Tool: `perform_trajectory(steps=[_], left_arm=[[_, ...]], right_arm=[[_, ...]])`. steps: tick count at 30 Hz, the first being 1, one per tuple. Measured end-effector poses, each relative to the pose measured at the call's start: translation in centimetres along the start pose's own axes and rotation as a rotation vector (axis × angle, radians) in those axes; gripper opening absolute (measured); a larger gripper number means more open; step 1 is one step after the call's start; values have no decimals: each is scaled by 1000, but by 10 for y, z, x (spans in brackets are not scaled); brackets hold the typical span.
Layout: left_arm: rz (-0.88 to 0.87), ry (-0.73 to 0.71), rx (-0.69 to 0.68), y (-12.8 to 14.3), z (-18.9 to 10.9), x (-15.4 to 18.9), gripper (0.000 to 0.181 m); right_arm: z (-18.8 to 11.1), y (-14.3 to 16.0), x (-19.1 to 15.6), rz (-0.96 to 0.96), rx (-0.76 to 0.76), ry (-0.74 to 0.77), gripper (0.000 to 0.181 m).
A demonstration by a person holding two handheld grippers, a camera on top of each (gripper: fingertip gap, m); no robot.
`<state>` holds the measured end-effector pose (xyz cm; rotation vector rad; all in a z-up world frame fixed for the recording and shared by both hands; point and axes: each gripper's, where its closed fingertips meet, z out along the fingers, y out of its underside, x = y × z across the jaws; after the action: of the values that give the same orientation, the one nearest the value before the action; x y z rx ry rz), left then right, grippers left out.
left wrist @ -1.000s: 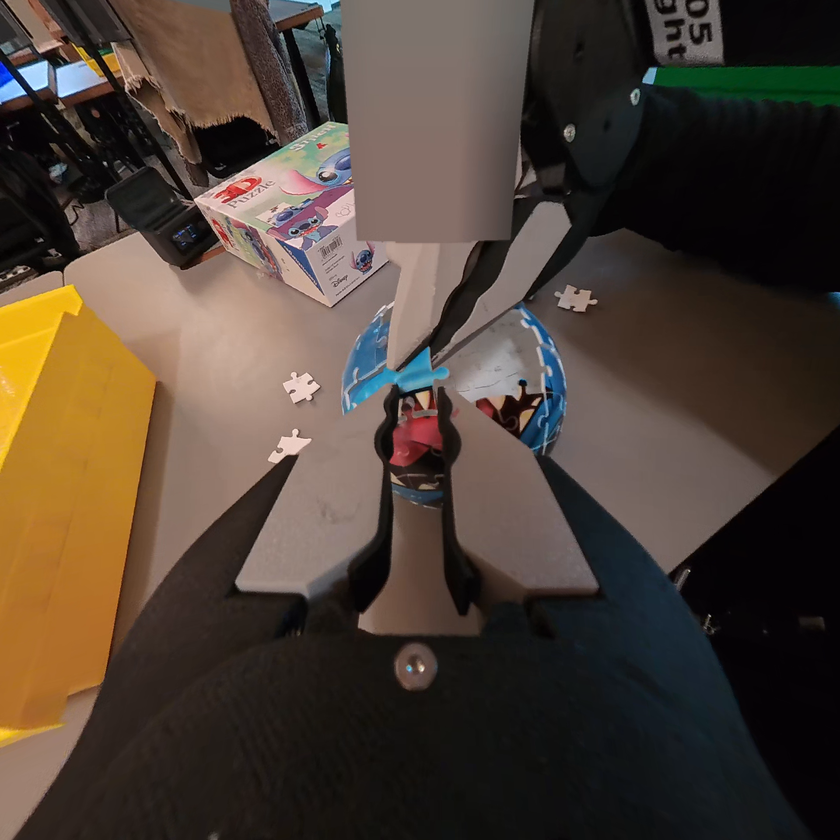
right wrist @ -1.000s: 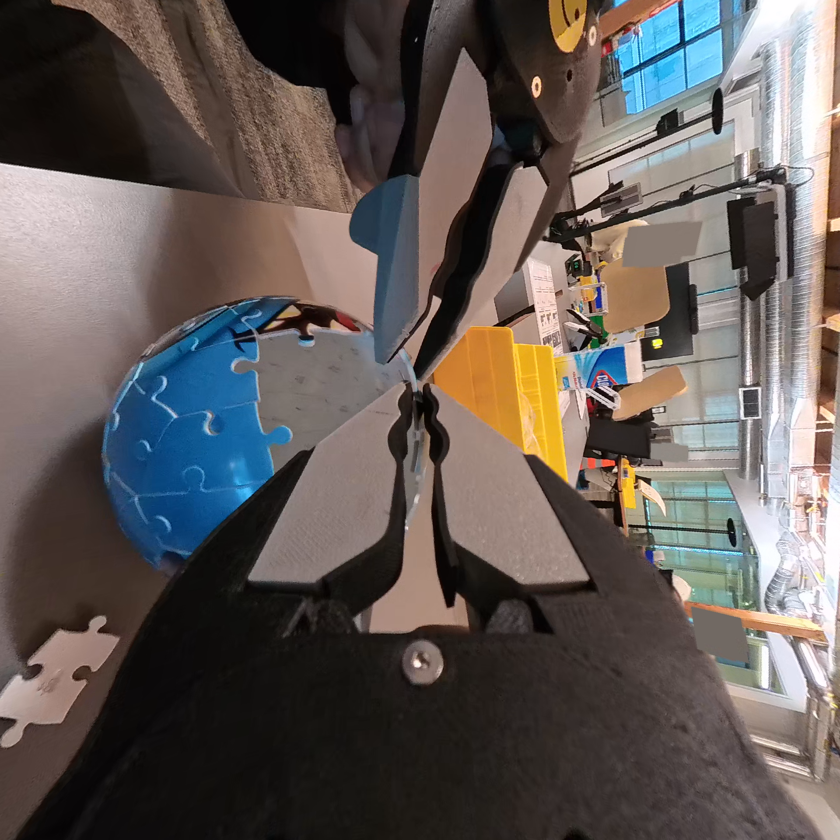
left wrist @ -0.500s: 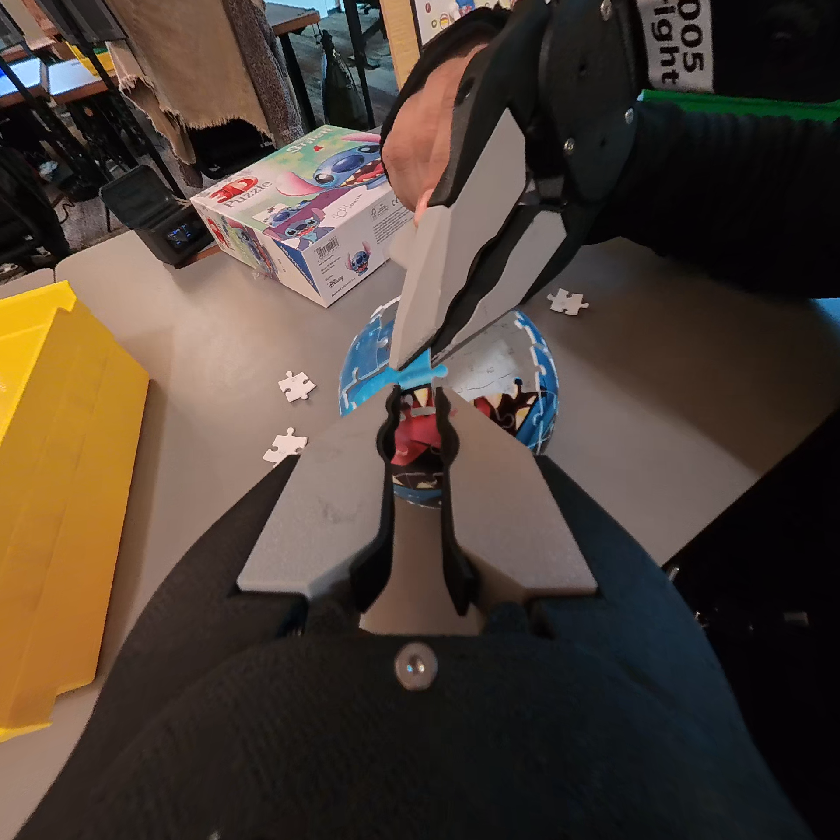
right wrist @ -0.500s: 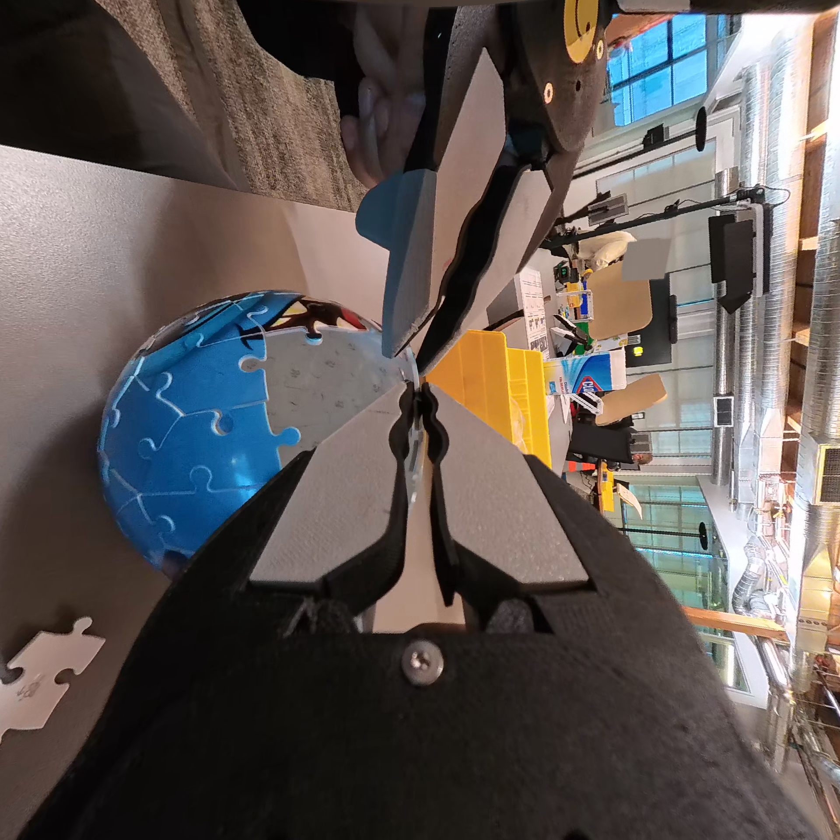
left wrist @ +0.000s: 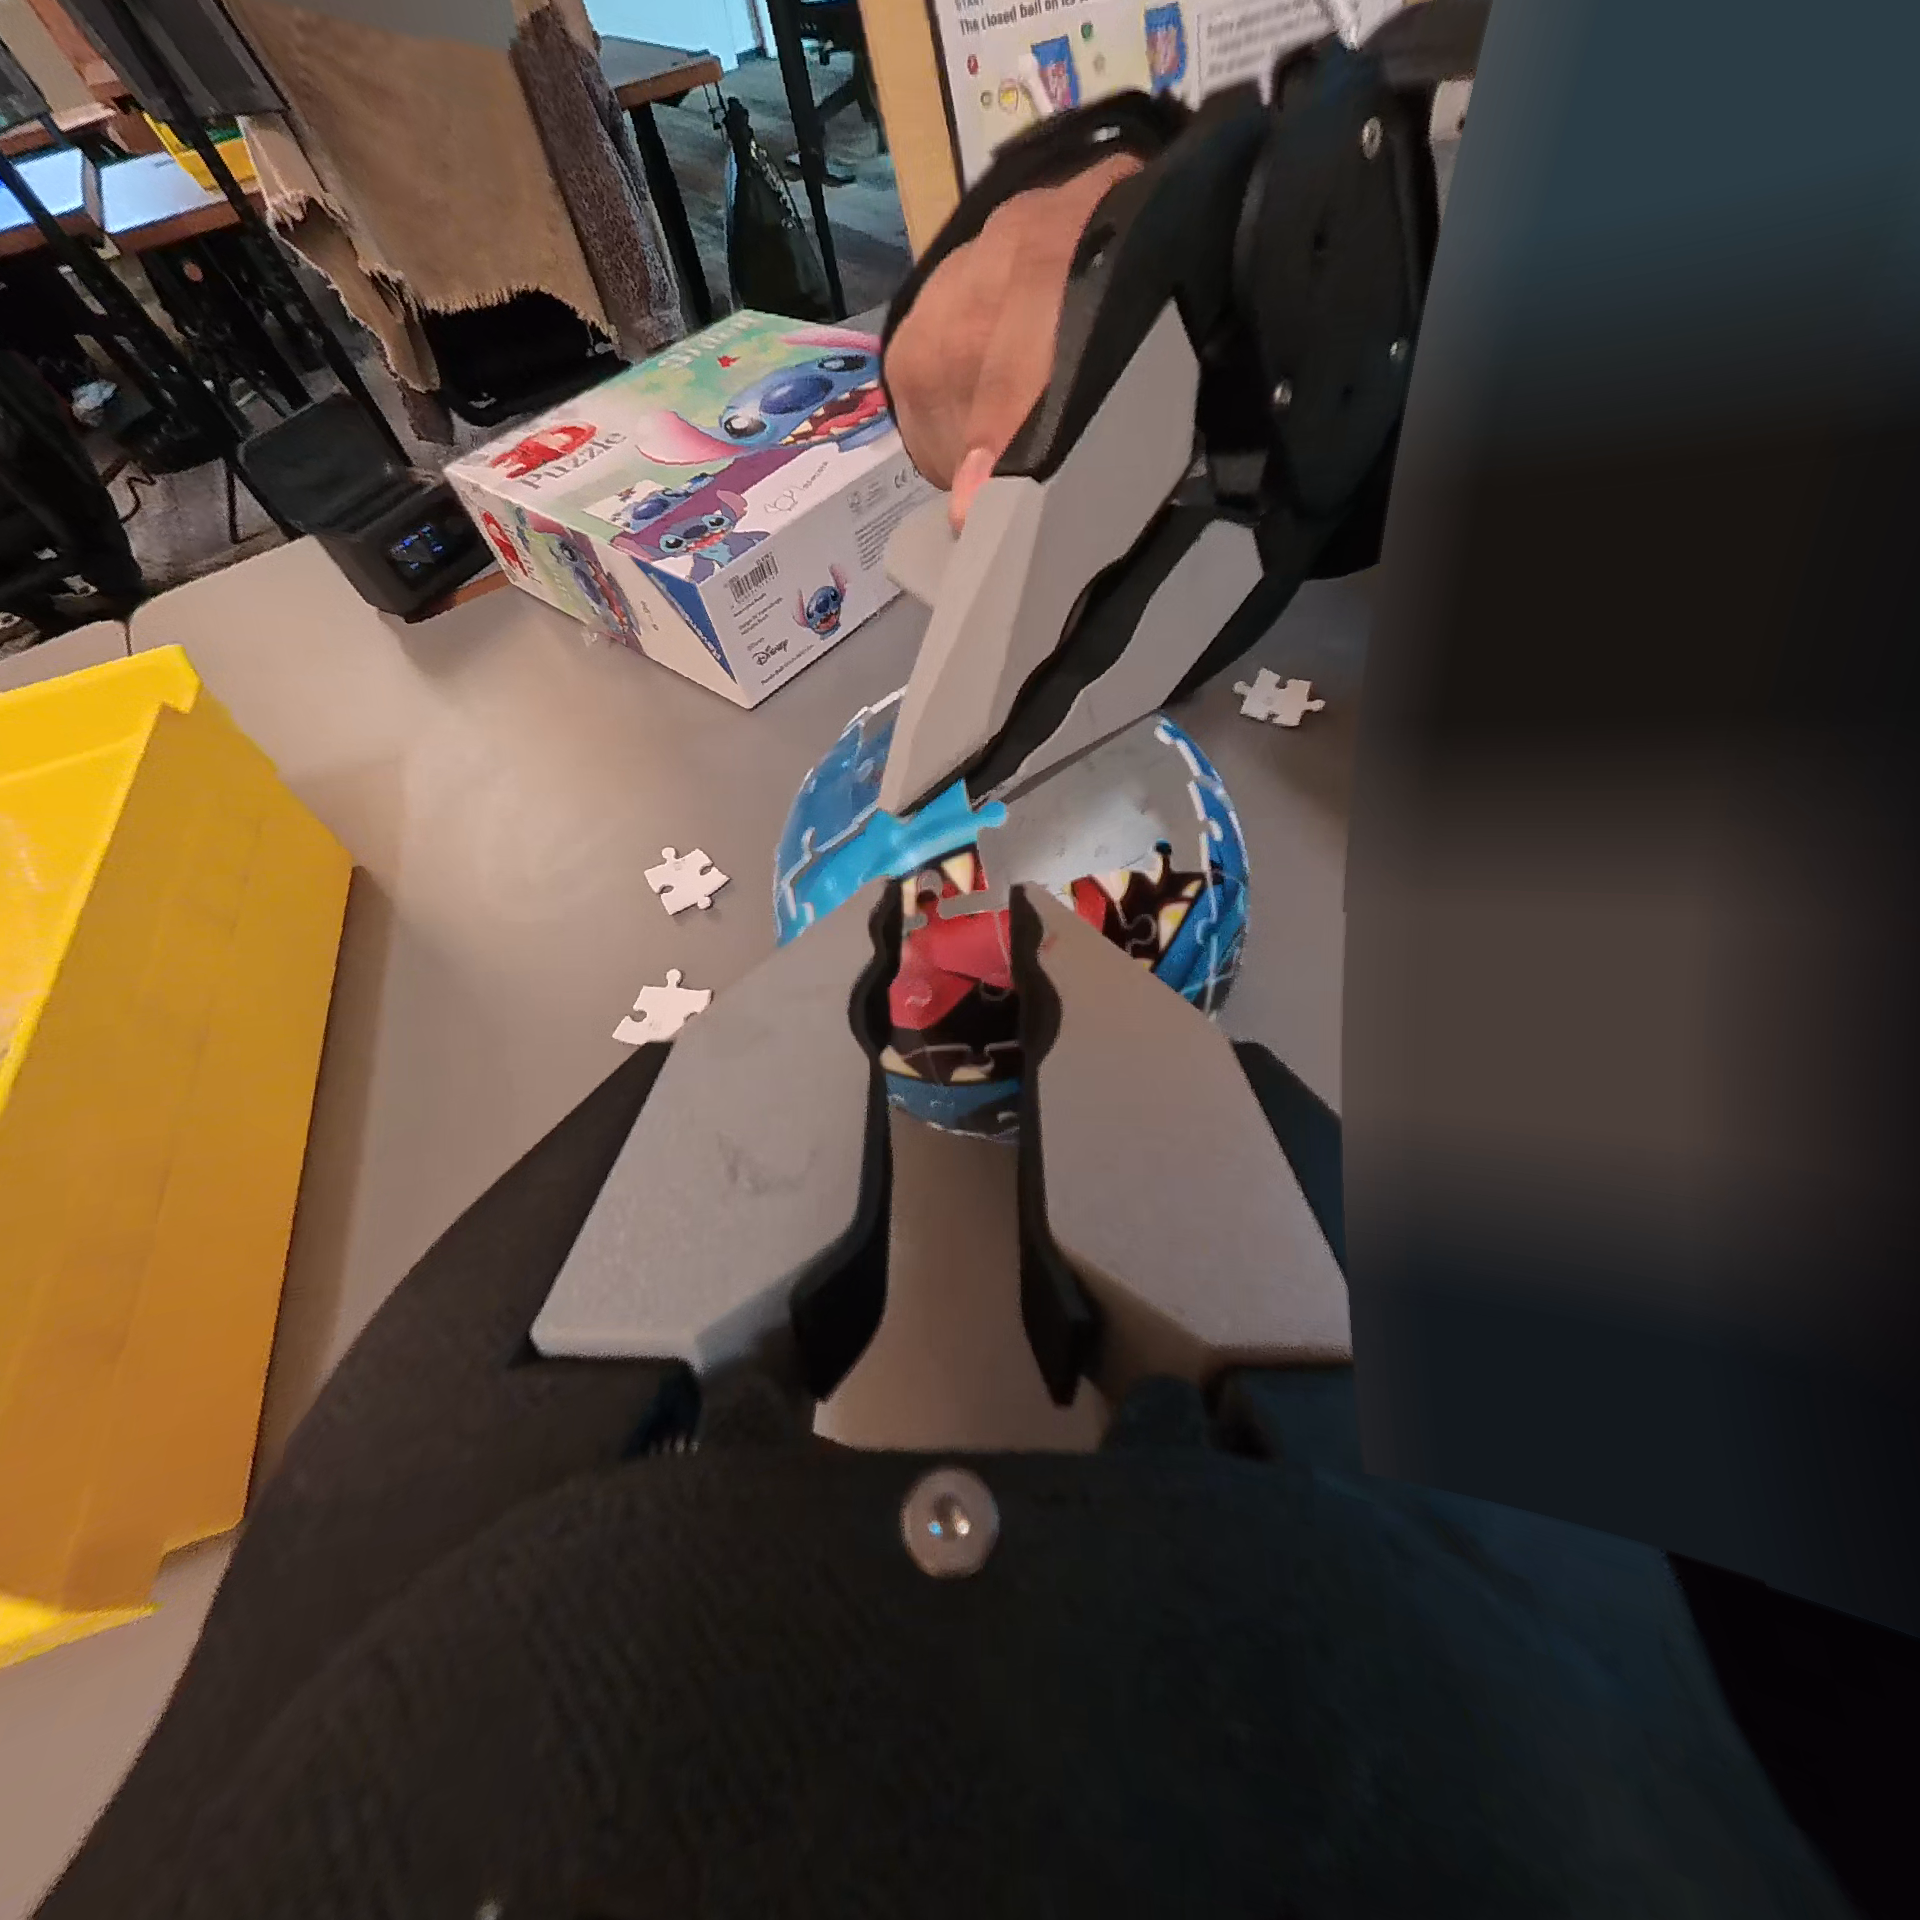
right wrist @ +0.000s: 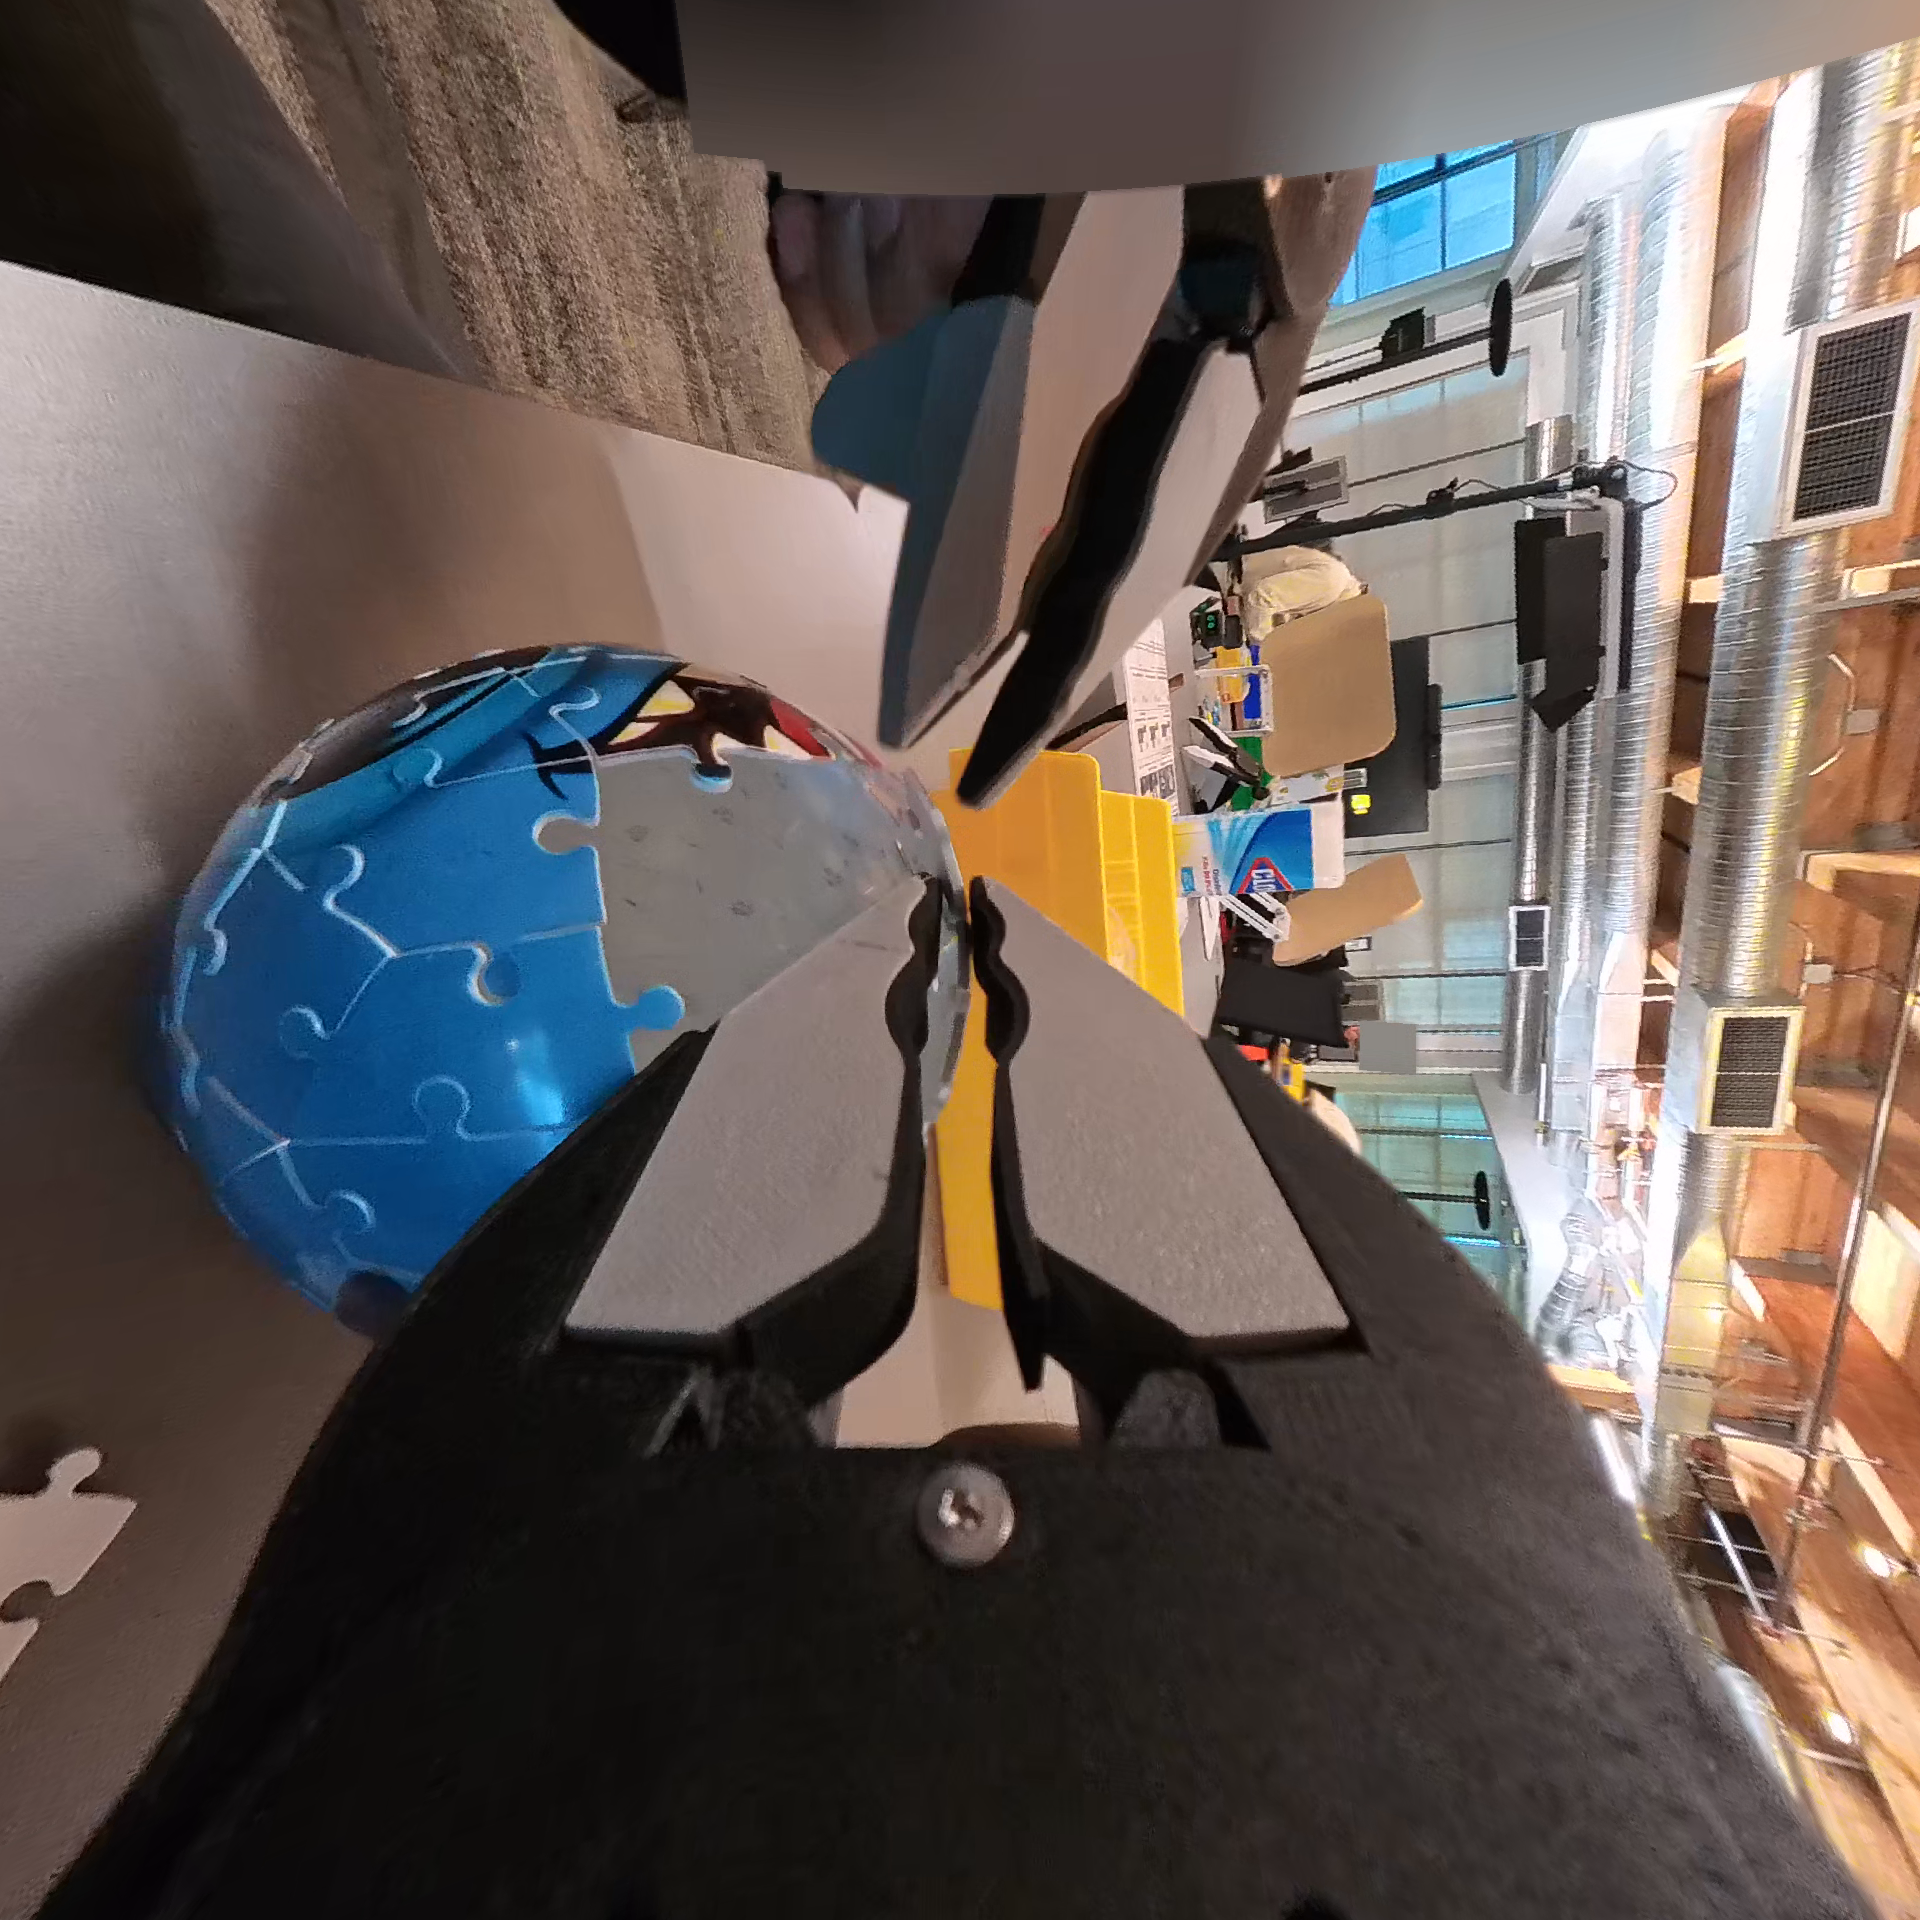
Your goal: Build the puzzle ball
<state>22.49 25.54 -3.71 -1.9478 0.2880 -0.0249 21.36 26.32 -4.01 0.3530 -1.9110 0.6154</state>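
The right gripper pinches a blue puzzle piece above the half-built puzzle ball — the left gripper has fingers narrowly parted, holding nothing.

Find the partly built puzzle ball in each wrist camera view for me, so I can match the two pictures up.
Left wrist view: the puzzle ball sits on the table at centre, just beyond the left gripper.
Right wrist view: the puzzle ball lies at centre left, its open rim reaching the right gripper.
Shared landmark: the yellow bin, at the left edge there, behind the fingertips here.
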Motion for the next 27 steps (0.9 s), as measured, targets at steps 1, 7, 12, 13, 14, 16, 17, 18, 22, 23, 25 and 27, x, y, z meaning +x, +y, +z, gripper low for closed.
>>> perform_trajectory(steps=[1, 7, 12, 13, 14, 16, 17, 18, 22, 23, 25, 27], left_arm=[[-15, 9, 12, -1, -4, -2, 18], [-68, -1, 5, 9, -17, -25, 20], [-128, 66, -12, 23, -14, -38, 24], [-138, 75, -13, 26, -13, -41, 25], [-151, 87, -7, 28, -11, -44, 25], [-177, 146, 13, 32, -8, -43, 26], [-184, 174, 22, 34, -6, -42, 26], [-188, 199, 17, 37, -3, -41, 27], [-164, 268, 14, 41, 10, -38, 30], [-167, 296, 19, 41, 13, -35, 30], [-173, 330, 50, 37, 15, -33, 26], [-178, 362, 58, 36, 15, -31, 26]], right_arm=[[0, 1, 0, -13, -9, 6, 2], [1, 2, 4, -73, -48, 39, 9], [-1, 3, 3, -65, -70, 25, 11], [-2, 3, 3, -60, -76, 23, 11], [-3, 4, 3, -54, -81, 20, 12], [-3, 5, 3, -49, -94, 11, 13], [-3, 7, 2, -53, -108, 5, 13], [-2, 9, 2, -64, -129, -2, 12], [5, 18, 2, -101, -218, -51, 20], [8, 19, 1, -100, -226, -73, 22], [12, 22, -2, -126, -245, -108, 21], [17, 25, -4, -167, -264, -133, 20]])
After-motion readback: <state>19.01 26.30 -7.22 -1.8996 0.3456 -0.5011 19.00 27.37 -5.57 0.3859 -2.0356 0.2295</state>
